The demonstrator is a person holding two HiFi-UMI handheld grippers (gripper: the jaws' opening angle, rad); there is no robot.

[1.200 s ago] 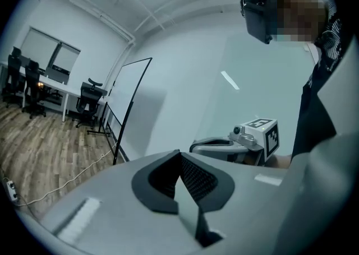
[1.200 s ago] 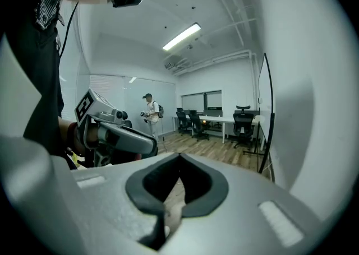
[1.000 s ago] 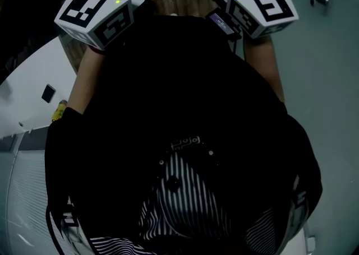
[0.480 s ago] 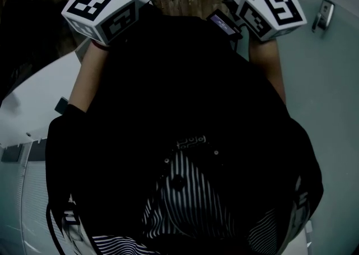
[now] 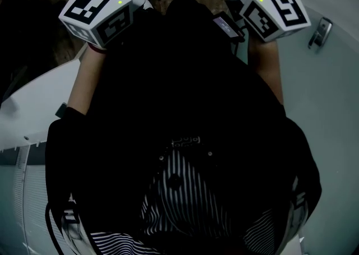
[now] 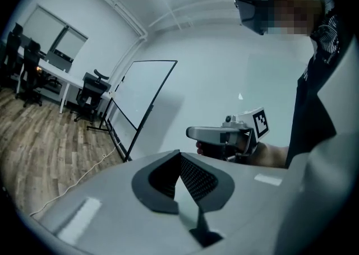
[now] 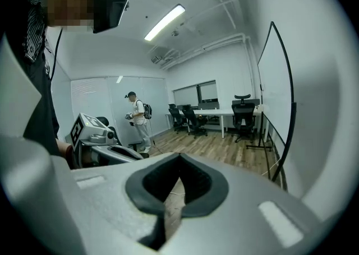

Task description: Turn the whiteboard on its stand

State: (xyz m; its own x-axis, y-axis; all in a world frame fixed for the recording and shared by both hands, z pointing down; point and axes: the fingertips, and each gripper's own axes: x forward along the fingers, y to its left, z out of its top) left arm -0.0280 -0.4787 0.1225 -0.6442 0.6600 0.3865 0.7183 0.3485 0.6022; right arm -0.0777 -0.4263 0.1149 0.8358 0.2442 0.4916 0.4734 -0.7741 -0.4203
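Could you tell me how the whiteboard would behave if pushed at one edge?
The whiteboard is a broad, thin, slim-framed panel, so probably stiff and fairly light. It appears tilted on its stand, so it likely pivots easily. The slender stand might shift on the wood floor.

Showing a brown wood-plank floor across the whole room, meeting pale plain walls on each visible side. Lighting from a long fluorescent strip lamp on the white ceiling. Carrying thin white pipes along the top of the far wall. Holding a long white desk against that wall, with black wheeled office chairs standing at it. Framing a wide dark-paned window directly above the desk.
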